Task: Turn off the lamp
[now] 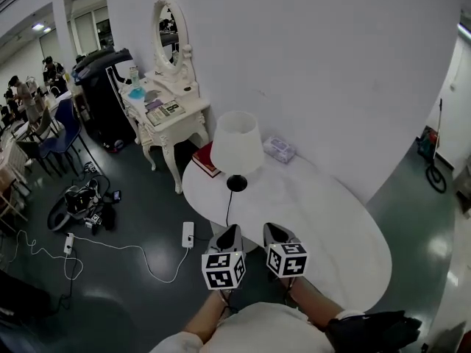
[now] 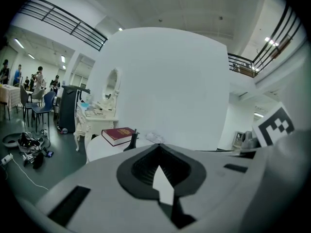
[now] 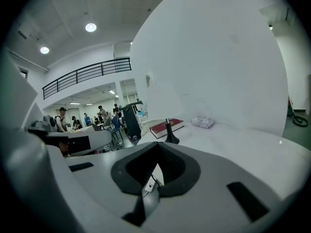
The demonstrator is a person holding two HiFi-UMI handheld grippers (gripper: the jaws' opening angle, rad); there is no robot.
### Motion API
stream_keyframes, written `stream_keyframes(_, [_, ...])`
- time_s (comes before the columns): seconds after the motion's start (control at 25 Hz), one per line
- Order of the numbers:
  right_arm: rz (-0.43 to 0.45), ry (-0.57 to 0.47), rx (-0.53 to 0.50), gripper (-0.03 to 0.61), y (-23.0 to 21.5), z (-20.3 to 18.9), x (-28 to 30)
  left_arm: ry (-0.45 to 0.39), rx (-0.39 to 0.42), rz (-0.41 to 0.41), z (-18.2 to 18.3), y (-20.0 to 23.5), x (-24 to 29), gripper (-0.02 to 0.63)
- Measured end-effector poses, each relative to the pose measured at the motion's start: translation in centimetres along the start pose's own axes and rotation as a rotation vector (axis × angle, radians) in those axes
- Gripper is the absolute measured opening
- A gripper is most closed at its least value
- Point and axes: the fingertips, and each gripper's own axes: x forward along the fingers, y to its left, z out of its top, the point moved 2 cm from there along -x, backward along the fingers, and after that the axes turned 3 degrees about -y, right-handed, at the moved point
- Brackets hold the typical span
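Head view: lamp [image 1: 237, 147] stands upright on the far-left part of the table [image 1: 331, 226], near the wall [image 1: 331, 65]. Can't tell if it's lit. Shade [image 1: 237, 142] is a white tapered drum, matte, prob. fabric or paper. Base [image 1: 237, 183] is a small glossy black disc w/ a thin stem [image 3: 168, 127]. A thin black cord [image 1: 227, 210] runs from the base toward the near edge. No switch shows in any view; it could sit on the cord or under the shade.

Left gripper [image 1: 230, 230] and right gripper [image 1: 275, 229] hover side by side over the near edge, apart from the lamp and pointing at it. Both have jaws pressed together w/ nothing btw them; their own views show only a thin sliver at the tips.

Step in hand, as I judge it: approach, no contact yet. To do it well, find the switch first by following the cord from the base. If it's a rocker on the cord, a closed tip can press it, w/ the other gripper pinning the cord so it doesn't slide on the smooth top. Lamp looks light and top-heavy, so press gently and don't shove the shade sideways.

Around: table is white, oval, smooth. A red hardback book [image 1: 205, 160] lies behind the lamp at the table edge, and a soft wrapped pack [image 1: 280, 149] lies by the wall. A white strip [image 1: 188, 234] lies on the dark glossy floor [image 1: 147, 219].
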Motion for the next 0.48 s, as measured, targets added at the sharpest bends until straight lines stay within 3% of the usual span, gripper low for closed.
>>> stream_keyframes(0.28, [0.022,0.016,-0.036,-0.002,0.9,-0.7,-1.2,0.008,-0.028,0.028,-1.2,-0.4,-1.1,0.008])
stream_keyframes(0.48, [0.011,0.015,-0.025,-0.002,0.2,-1.5,-1.1,0.040,-0.002,0.017,-2.4,-0.9,-0.5,0.008])
